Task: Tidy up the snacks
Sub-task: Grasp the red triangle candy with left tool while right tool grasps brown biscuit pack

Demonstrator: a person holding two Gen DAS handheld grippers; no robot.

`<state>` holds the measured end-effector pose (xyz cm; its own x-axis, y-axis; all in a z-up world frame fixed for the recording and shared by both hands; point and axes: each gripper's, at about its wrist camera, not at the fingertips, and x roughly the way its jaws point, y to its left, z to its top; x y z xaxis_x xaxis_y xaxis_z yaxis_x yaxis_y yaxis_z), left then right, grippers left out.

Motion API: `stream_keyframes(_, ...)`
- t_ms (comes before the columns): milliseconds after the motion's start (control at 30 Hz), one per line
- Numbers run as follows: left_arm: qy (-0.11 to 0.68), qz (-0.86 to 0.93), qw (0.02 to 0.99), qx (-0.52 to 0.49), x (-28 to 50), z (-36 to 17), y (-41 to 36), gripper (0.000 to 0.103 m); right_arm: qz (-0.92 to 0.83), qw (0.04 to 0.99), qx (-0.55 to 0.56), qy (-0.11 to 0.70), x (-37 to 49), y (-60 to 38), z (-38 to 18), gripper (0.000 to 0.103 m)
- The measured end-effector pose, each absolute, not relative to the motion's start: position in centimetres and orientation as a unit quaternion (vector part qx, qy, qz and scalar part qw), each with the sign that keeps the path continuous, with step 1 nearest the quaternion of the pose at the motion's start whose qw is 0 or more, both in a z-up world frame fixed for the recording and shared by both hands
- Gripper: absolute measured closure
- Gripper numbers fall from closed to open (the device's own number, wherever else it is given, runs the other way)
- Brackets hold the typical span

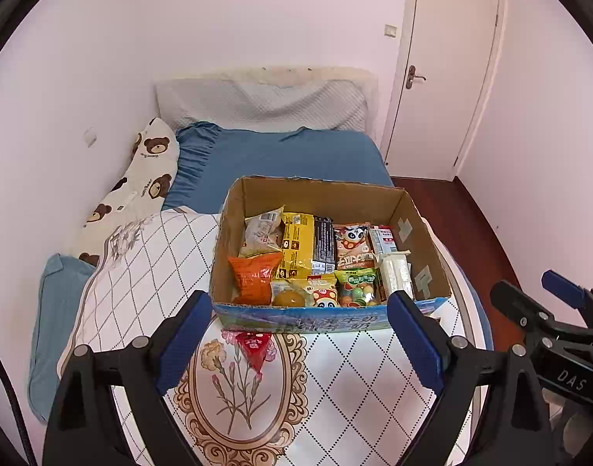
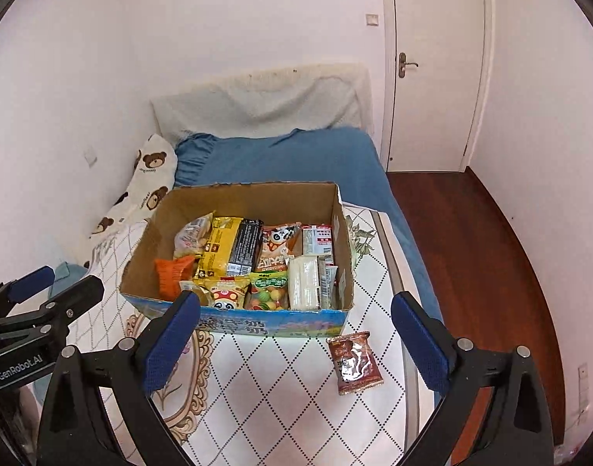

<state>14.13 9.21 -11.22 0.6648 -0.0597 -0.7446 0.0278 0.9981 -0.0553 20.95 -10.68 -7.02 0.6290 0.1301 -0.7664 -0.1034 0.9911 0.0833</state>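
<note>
The bed [image 1: 288,155], with its blue sheet and a white quilt [image 2: 296,369] in diamond pattern, carries an open cardboard box [image 1: 320,194] full of snack packets, which stands at 12 o'clock from both tongs. A brown-red snack packet [image 2: 354,363] lies on the quilt just outside the box at its 5 o'clock corner, and a small red triangular packet [image 1: 253,349] lies at 6 o'clock of the box, close to its front wall. The left tongs [image 1: 296,341] stand wide open and hold nothing, and the right tongs [image 2: 296,343] are also wide apart and empty.
</note>
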Motion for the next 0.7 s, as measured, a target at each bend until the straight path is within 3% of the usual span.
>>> stream_keyframes(233, 0.445, -0.007, 0.895, -0.034, 14.7, -14.2, 9.5, 0.01, 0.066, 0.888, 0.059, 0.451, 21.2, -12.8, -9.2, 0.002)
stream_keyframes(533, 0.547, 0.048, 0.835, -0.036, 15.7, -25.1, 10.3, 0.01, 0.044, 0.816, 0.092, 0.569, 26.1, -18.2, -22.8, 0.003)
stream_keyframes(700, 0.595, 0.075, 0.796, -0.083, 15.5, -30.1, 12.7, 0.01, 0.04, 0.783, 0.065, 0.617, 28.4, -17.9, -29.8, 0.01)
